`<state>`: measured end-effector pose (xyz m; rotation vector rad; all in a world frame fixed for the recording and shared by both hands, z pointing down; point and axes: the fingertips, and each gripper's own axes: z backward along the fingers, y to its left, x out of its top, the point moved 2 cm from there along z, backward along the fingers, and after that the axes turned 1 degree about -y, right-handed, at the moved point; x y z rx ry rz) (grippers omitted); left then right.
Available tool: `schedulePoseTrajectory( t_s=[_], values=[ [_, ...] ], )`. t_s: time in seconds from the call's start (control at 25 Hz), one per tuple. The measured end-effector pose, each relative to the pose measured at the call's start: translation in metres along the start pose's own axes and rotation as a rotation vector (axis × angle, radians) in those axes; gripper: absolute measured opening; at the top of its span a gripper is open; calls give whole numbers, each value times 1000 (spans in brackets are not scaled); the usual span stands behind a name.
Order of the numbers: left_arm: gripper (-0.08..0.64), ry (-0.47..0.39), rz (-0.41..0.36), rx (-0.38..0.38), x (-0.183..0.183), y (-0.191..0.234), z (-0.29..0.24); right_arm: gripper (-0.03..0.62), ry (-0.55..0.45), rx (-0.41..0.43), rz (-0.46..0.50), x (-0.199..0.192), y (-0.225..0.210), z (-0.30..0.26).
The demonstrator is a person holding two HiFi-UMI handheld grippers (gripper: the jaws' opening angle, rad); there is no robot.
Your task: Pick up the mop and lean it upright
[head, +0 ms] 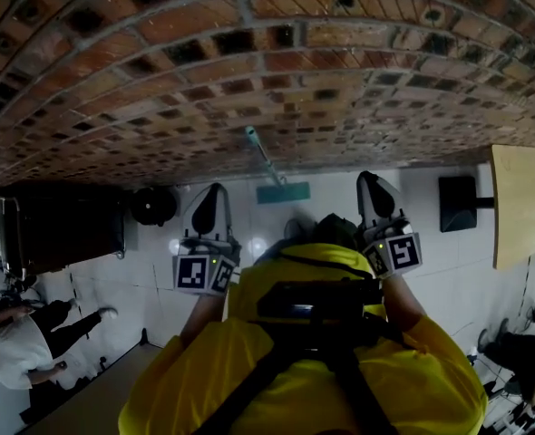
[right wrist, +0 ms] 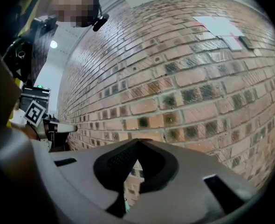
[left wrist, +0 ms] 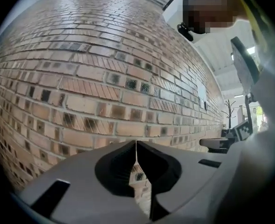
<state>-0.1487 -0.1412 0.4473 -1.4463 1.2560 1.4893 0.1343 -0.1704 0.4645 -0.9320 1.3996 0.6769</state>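
The mop stands propped against the brick wall (head: 249, 53): its teal flat head (head: 283, 192) rests on the white tiled floor and its thin pale handle (head: 264, 157) slants up the bricks. My left gripper (head: 216, 187) is held up at the left of the mop head, shut and empty. On the other side of the mop head, my right gripper (head: 369, 176) is also shut with nothing in it. In the left gripper view the jaws (left wrist: 136, 146) meet in a thin line before bare bricks. The right gripper view shows the jaw tips (right wrist: 137, 141) together too. No mop appears in either gripper view.
A black round object (head: 153, 205) and a dark cabinet (head: 59, 225) stand by the wall at the left. A wooden tabletop (head: 518, 205) and a black box (head: 457, 203) are at the right. A person (head: 14, 343) is at the lower left. A coat rack (left wrist: 230, 108) stands farther along the wall.
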Motion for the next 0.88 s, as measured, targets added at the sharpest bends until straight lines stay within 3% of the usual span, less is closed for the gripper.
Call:
schedulePoseTrajectory(
  t_s=[0.32, 0.56, 0.88],
  values=[
    [3, -25, -17, 2, -1, 3, -4, 3, -2, 11, 7, 6, 4, -4],
    [3, 45, -11, -7, -17, 3, -3, 3, 5, 19, 8, 4, 6, -7],
    [3, 51, -2, 4, -25, 12, -6, 3, 17, 49, 4, 0, 18, -13]
  ],
)
